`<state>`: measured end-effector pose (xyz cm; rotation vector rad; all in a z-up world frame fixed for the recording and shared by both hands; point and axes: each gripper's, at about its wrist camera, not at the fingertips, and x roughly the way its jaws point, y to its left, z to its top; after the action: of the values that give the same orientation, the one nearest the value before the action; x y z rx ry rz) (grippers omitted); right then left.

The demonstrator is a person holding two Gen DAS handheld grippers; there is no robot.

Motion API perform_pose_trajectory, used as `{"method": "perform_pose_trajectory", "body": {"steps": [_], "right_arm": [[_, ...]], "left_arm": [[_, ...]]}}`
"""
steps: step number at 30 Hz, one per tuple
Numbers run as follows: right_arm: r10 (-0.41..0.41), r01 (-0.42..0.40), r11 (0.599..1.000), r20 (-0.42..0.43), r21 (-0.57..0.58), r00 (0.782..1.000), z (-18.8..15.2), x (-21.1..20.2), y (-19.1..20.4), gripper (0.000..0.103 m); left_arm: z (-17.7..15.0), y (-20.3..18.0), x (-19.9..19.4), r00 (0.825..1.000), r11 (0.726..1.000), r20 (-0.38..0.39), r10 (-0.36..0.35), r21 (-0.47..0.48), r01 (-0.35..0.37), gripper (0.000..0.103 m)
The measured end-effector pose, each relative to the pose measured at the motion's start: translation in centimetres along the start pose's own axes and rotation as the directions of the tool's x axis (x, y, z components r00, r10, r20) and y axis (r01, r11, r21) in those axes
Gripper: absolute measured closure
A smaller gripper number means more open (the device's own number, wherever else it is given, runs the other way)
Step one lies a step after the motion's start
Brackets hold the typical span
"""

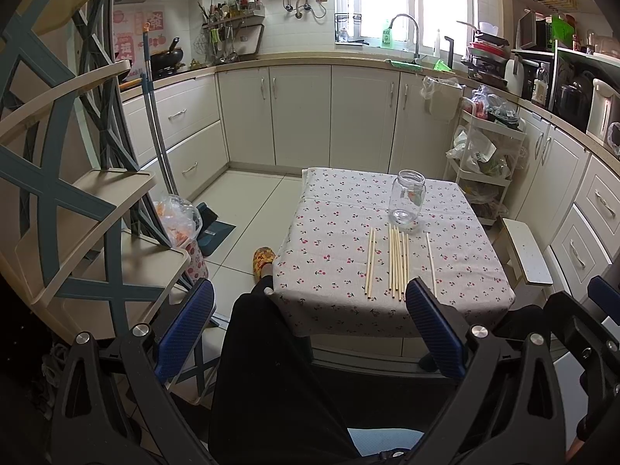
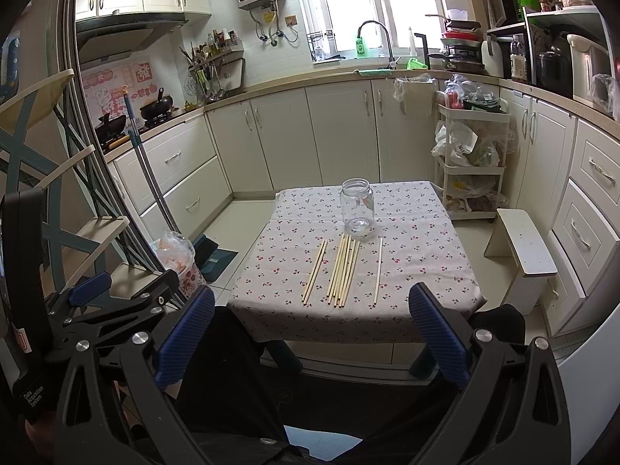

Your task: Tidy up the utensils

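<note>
Lying side by side on the near half of the cloth-covered counter (image 2: 407, 232), the chopsticks (image 2: 343, 269) point toward the empty jar (image 2: 357, 209) just beyond, while left gripper (image 1: 310, 325) and right gripper (image 2: 310, 329) hover short, fingers apart, holding nothing

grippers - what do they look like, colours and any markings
Both the left gripper and the right gripper have black plastic frames with cut-out slots, round silver bolts at the joints, and two fingers faced with ribbed blue pads. In the right wrist view, the left gripper's body carries white "Data Acquisition System" lettering.
</note>
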<state>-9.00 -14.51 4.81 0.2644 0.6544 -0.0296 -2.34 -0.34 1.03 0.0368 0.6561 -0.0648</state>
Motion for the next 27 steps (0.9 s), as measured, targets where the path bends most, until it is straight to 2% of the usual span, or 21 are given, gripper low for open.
{"method": "perform_pose_trajectory", "body": {"steps": [27], "right_arm": [[0.0, 0.0, 1.0, 0.003, 0.0, 1.0, -0.02, -0.04, -0.01, 0.007]], "left_arm": [[-0.49, -0.45, 0.08, 1.0, 1.0, 0.001, 0.0, 0.002, 0.0, 0.008]]}}
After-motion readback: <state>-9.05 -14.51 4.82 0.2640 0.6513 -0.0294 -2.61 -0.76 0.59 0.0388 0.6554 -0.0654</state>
